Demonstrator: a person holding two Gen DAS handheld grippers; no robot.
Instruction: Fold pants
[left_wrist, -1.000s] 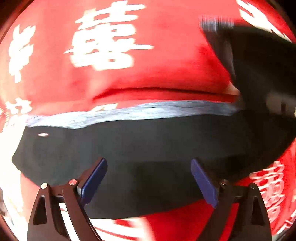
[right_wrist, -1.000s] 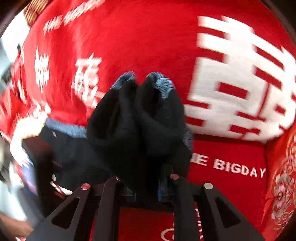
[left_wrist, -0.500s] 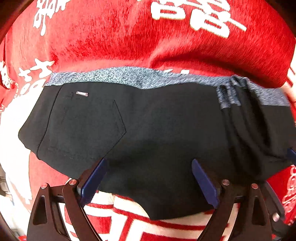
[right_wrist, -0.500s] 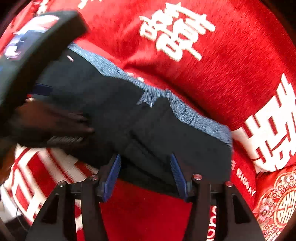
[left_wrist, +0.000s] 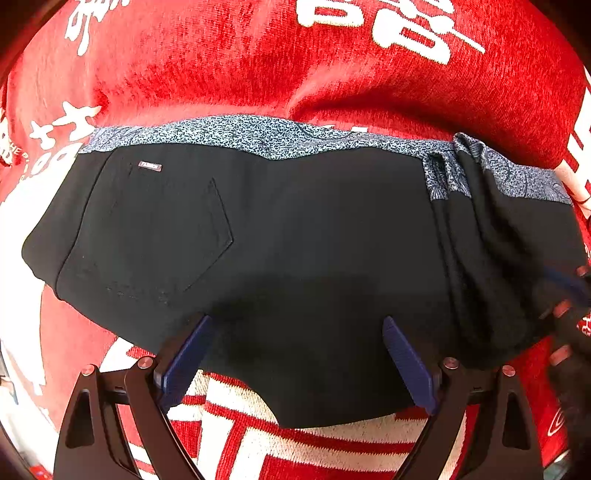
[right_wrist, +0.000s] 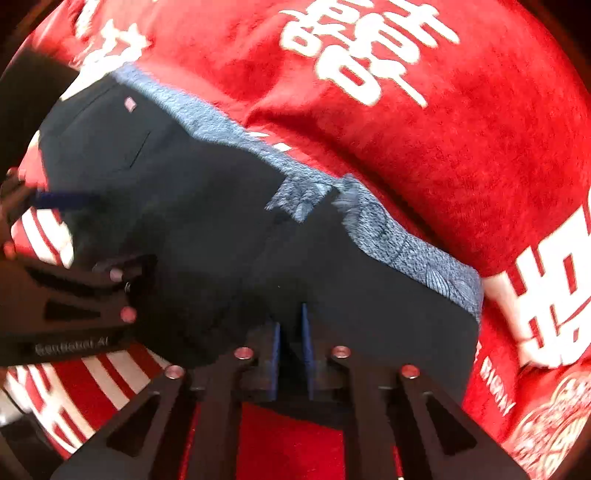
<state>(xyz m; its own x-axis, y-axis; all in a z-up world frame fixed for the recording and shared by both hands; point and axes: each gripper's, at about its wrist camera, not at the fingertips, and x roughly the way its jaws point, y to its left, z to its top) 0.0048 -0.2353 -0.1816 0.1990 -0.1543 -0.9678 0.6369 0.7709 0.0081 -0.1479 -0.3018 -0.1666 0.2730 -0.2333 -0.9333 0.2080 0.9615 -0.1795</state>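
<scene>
The black pants (left_wrist: 295, 236) lie folded into a short wide bundle on the red cloth, with their blue-grey patterned waistband (left_wrist: 258, 134) along the far edge and a back pocket at the left. My left gripper (left_wrist: 295, 354) is open and hovers over the pants' near edge, holding nothing. The pants (right_wrist: 229, 229) also fill the right wrist view. My right gripper (right_wrist: 291, 332) has its jaws nearly closed at the near edge of the right-hand fold; whether fabric is pinched between the pads is unclear. It shows at the right edge of the left wrist view (left_wrist: 569, 295).
A red cloth with large white characters (left_wrist: 332, 66) covers the whole surface under the pants. It is rumpled into a ridge behind the waistband. The left gripper's body (right_wrist: 62, 295) shows at the left of the right wrist view.
The right gripper carried the bunched pant legs over and laid them on the right part of the pants, opened, then narrowed its jaws again. The left gripper stayed open and drew back slightly.
</scene>
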